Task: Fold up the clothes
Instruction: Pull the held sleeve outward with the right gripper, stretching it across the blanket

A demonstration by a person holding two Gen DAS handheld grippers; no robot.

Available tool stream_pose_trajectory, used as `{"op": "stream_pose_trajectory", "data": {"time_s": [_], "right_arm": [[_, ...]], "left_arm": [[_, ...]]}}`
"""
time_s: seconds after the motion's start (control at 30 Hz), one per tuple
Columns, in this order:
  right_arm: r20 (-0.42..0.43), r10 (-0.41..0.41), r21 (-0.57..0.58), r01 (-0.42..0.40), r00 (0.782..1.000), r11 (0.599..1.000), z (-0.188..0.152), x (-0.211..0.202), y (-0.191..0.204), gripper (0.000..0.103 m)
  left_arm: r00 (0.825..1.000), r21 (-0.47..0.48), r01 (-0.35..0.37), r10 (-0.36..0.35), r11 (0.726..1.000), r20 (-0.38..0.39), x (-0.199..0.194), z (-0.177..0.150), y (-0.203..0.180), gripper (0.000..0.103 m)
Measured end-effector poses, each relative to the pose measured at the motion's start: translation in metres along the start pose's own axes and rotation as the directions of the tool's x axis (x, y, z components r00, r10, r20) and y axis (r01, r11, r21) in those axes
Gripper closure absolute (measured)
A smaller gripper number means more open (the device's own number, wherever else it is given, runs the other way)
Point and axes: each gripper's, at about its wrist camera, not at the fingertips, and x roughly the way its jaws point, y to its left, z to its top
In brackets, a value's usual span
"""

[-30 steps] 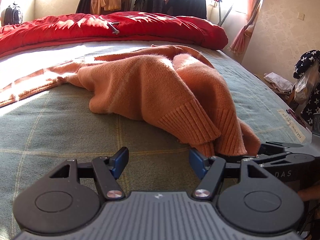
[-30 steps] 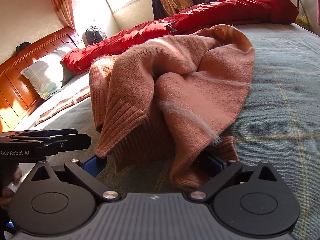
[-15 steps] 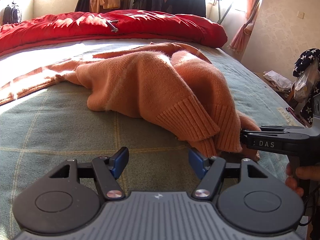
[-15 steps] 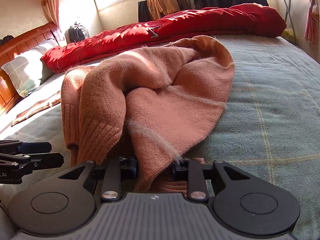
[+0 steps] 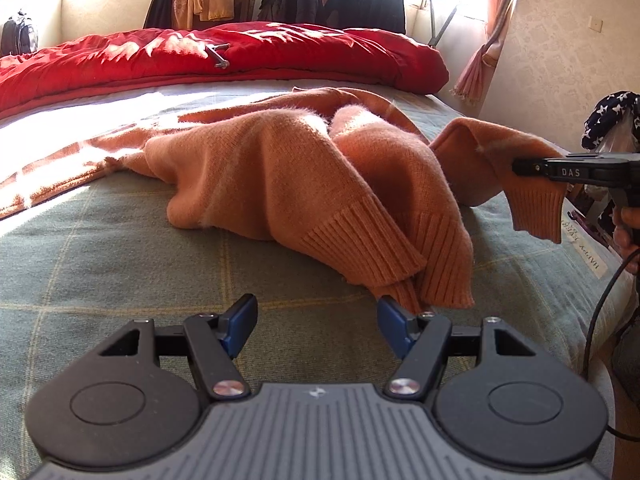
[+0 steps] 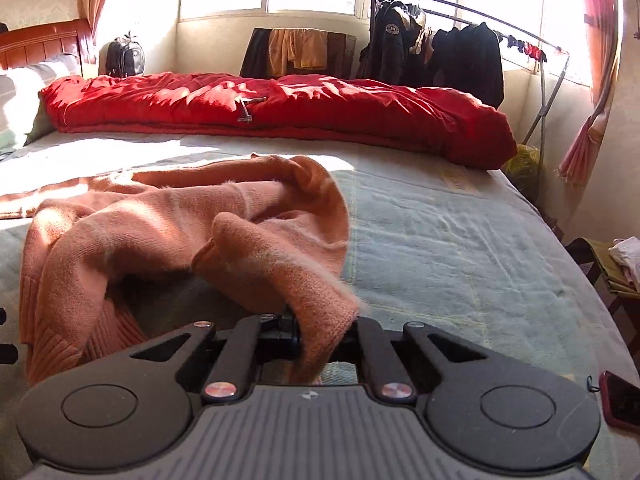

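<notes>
An orange knitted sweater [image 5: 280,176] lies crumpled on the green checked bed cover [image 5: 100,264]. My left gripper [image 5: 316,320] hovers open just before the sweater's ribbed hem [image 5: 360,244], its blue pads [image 5: 240,320] holding nothing. My right gripper [image 6: 316,336] is shut on a ribbed sleeve cuff of the sweater [image 6: 312,292]. In the left wrist view the right gripper [image 5: 520,168] holds that cuff [image 5: 536,208] lifted off the bed at the right, the sleeve stretching back to the heap.
A red duvet [image 5: 240,56] lies along the far side of the bed. A clothes rack with dark jackets [image 6: 440,52] stands by the window. A phone [image 6: 620,404] lies at the bed's near right edge. A stool with clothes [image 6: 616,264] stands right of the bed.
The right gripper closed on the sleeve cuff and lifted it up and to the right, pulling the sleeve out of the heap. The left gripper stayed still and open.
</notes>
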Motion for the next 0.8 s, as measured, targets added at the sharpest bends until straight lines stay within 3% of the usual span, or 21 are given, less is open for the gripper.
{"op": "stream_pose_trajectory", "data": {"time_s": [0.17,0.3,0.37,0.57,0.8], "right_arm": [[-0.145,-0.022,-0.082,0.01,0.989,0.997,0.011,0.025,-0.043,0.093],[-0.309,0.013,-0.148,-0.062,0.951,0.987,0.005,0.041,-0.061,0.093],[-0.361,-0.008,-0.207,-0.071,0.933,0.976,-0.001,0.043,-0.064,0.093],[-0.309,-0.168,-0.339,0.057,0.936,0.939,-0.002,0.026,-0.074,0.093],[-0.278,-0.288,-0.359,0.179,0.917,0.916,0.014,0.035,-0.111,0.093]], "left_arm": [[1.0,0.012,0.003,-0.003,1.0,0.009,-0.002,0.004,-0.005,0.036],[1.0,0.02,0.003,-0.004,1.0,0.023,-0.004,0.009,-0.008,0.035],[1.0,0.022,0.002,-0.002,1.0,0.029,-0.005,0.011,-0.01,0.035],[1.0,0.038,0.006,-0.007,0.999,0.028,0.001,0.016,-0.019,0.036],[1.0,0.059,0.01,-0.012,0.998,0.029,-0.001,0.017,-0.027,0.035]]}}
